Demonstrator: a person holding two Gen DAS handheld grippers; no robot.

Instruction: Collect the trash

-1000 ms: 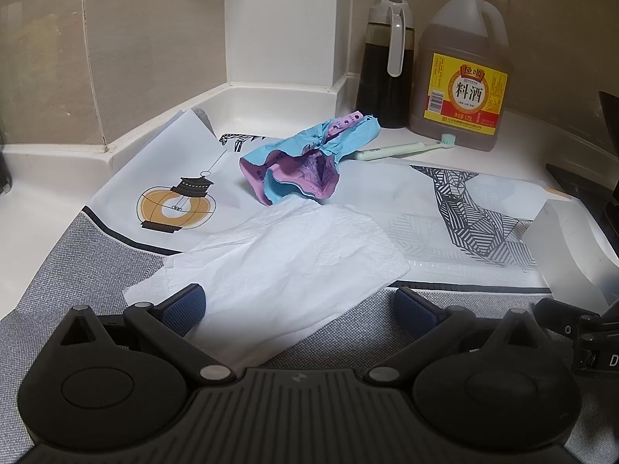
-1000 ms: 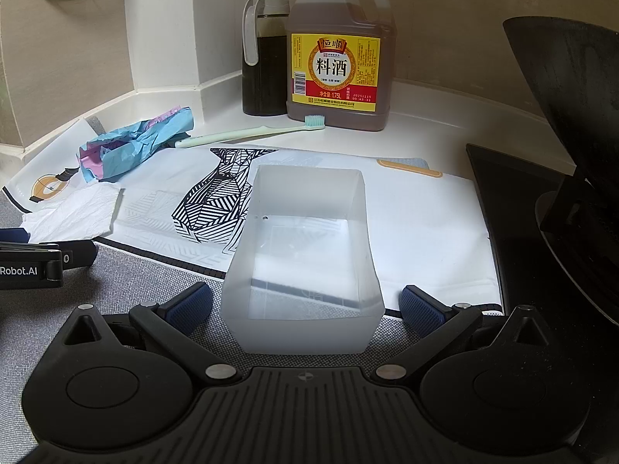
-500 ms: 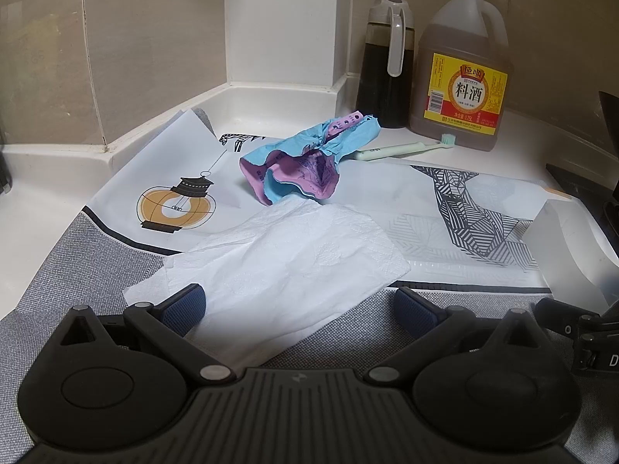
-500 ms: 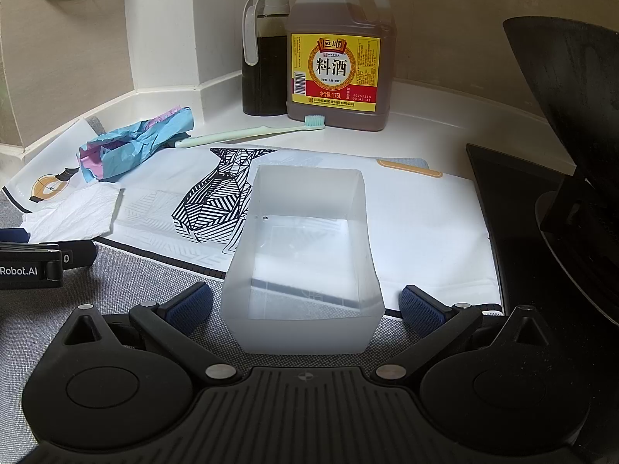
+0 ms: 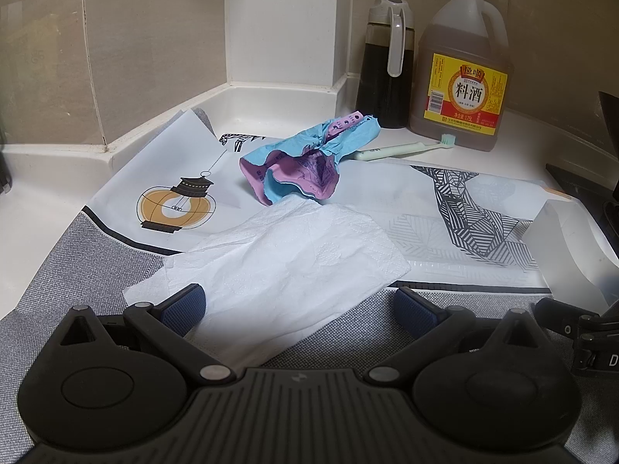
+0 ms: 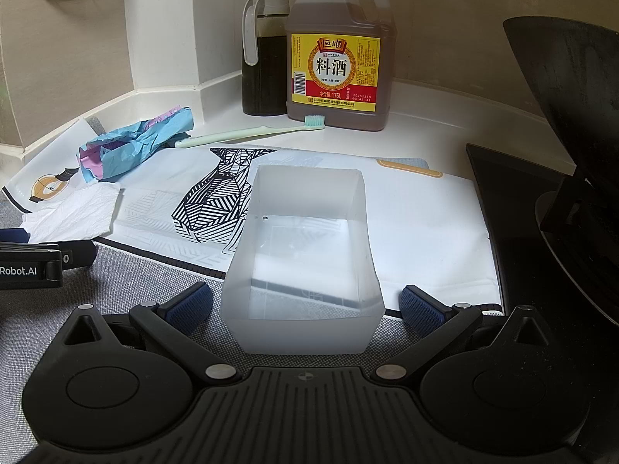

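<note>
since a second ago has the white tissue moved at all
No. The white tissue keeps the same spot against the lantern print, between the open left gripper fingers.

Home kitchen, cooking-wine jug [image 6: 340, 50], wok [image 6: 572, 123]

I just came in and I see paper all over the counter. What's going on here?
Someone is tidying up trash with two tools. The left hand-held gripper is open, with its fingers on either side of a flat white paper tissue, not holding it yet. The right hand-held gripper is open around an empty frosted plastic box. A crumpled blue and pink wrapper lies farther back, and a pale green toothbrush lies near a big brown bottle with a yellow label.
</note>
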